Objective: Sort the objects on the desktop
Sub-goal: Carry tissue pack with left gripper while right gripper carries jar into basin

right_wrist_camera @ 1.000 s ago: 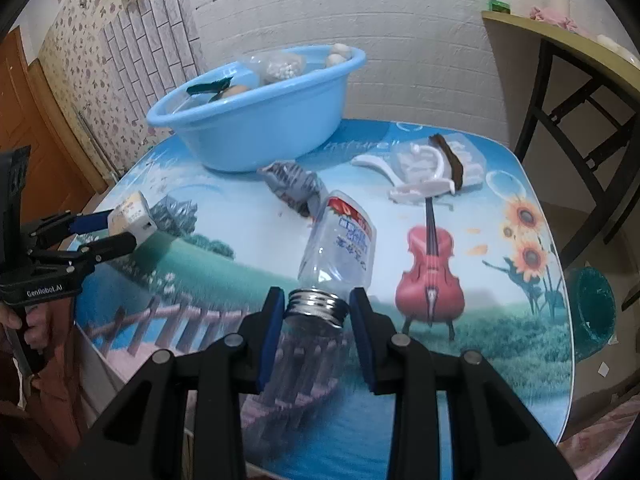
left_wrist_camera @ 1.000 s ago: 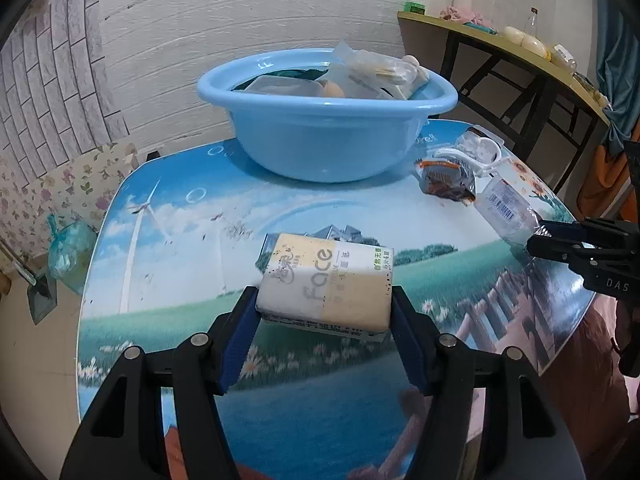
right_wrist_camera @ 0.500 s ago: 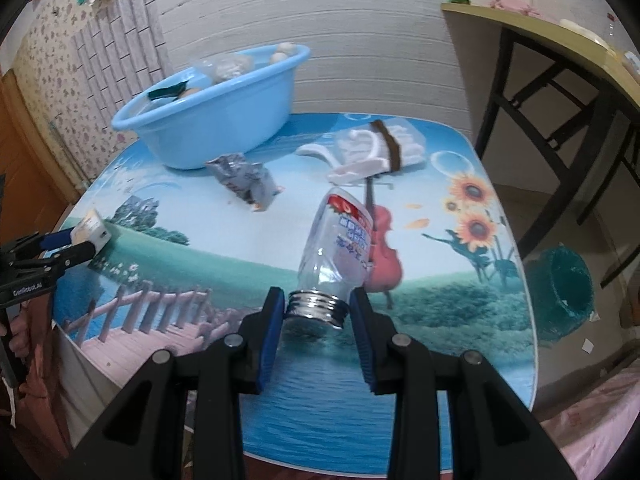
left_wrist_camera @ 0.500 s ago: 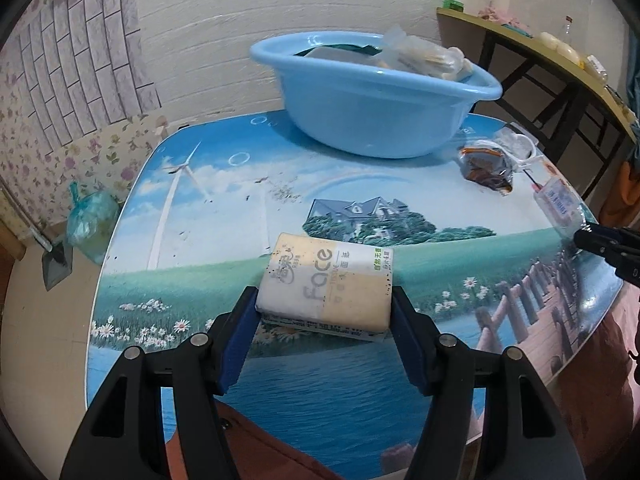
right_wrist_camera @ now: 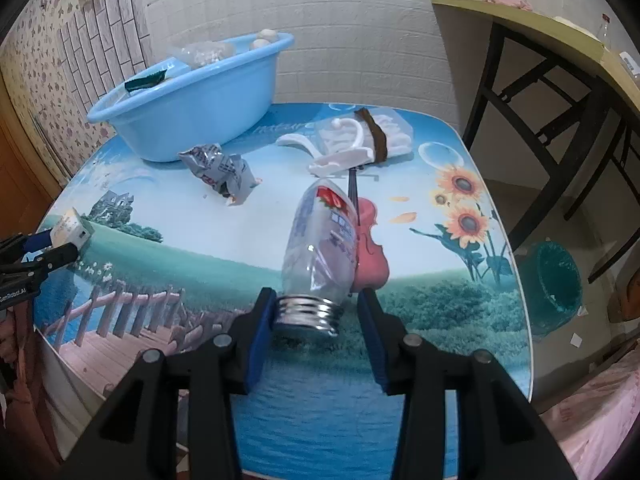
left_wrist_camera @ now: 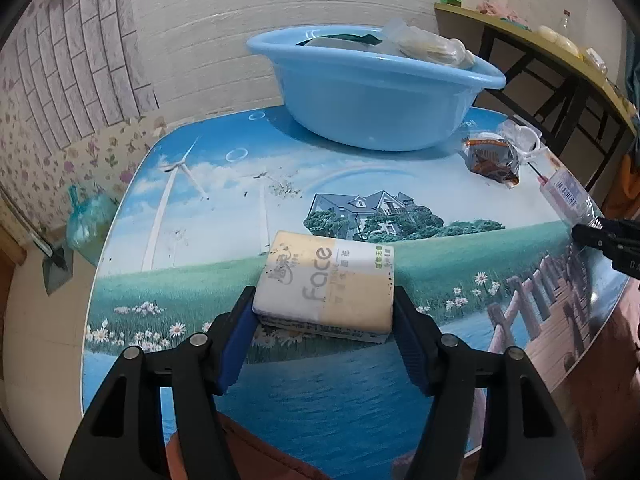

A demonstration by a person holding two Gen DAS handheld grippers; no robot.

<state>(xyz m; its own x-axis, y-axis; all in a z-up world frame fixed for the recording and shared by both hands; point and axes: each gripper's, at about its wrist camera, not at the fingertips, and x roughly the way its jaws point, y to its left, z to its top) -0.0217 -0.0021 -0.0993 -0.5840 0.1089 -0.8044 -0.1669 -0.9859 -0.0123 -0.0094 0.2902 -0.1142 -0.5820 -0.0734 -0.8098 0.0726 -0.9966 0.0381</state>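
- Jaws first: my left gripper (left_wrist_camera: pixel 324 320) is clamped on the one tissue pack (left_wrist_camera: pixel 326 282), low over the table (left_wrist_camera: pixel 208 184).
- My right gripper (right_wrist_camera: pixel 316 320) has just been opening; the single clear bottle (right_wrist_camera: pixel 320 248) sits loose between the pads, a gap on the right.
- Further out, one crumpled snack wrapper (right_wrist_camera: pixel 220 170) and one white bagged bundle (right_wrist_camera: pixel 360 140) wait unsorted.
- One blue basin (left_wrist_camera: pixel 376 96) already holds several items; I judge four things left.

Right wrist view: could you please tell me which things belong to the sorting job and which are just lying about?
Job: tissue pack, clear bottle, crumpled packet, bagged white item, blue basin.
Lying about: side table, green bin.
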